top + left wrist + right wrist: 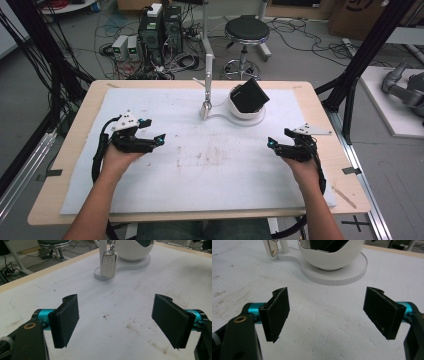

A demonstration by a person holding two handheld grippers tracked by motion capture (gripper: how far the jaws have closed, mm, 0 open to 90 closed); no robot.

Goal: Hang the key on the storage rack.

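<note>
The left tool (150, 131) rests on the white mat (200, 175), jaws wide apart and holding nothing. The right tool (278, 142) sits well apart from it on the same mat, also wide open and empty. Ahead of both, between them, a white stand (247, 118) carries a bowl (332, 260) with a black wallet (251, 95) leaning in it. A key fob (108, 264) hangs from the stand's post, ahead of the left tool; its buttons show, but no brand or writing can be read.
</note>
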